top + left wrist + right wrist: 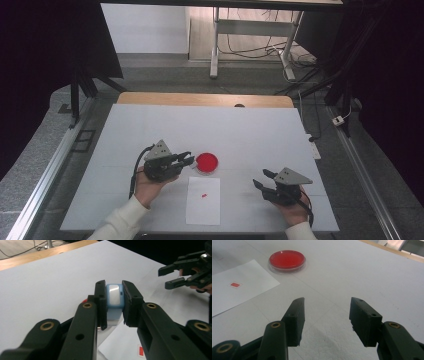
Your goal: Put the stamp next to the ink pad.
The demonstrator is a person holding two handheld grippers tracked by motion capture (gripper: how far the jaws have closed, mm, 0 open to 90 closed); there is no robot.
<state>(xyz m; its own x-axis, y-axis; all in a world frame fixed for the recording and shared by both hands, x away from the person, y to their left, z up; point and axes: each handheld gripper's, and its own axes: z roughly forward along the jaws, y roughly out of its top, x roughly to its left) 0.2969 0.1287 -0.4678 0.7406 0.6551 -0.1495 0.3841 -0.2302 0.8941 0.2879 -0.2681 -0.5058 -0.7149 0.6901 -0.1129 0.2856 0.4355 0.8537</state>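
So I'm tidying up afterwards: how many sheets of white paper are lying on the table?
1. The white paper sheet lies near the table's front edge, between the two hands, just in front of the red dish, and bears a small red mark. None other shows.

In the left gripper view, the left gripper covers both sides and the lower part of the blue block, so its full shape cannot be told. Behind the block, the red dish shows as a mere sliver. Below it, the white sheet and its red mark are cut off by the jaws.
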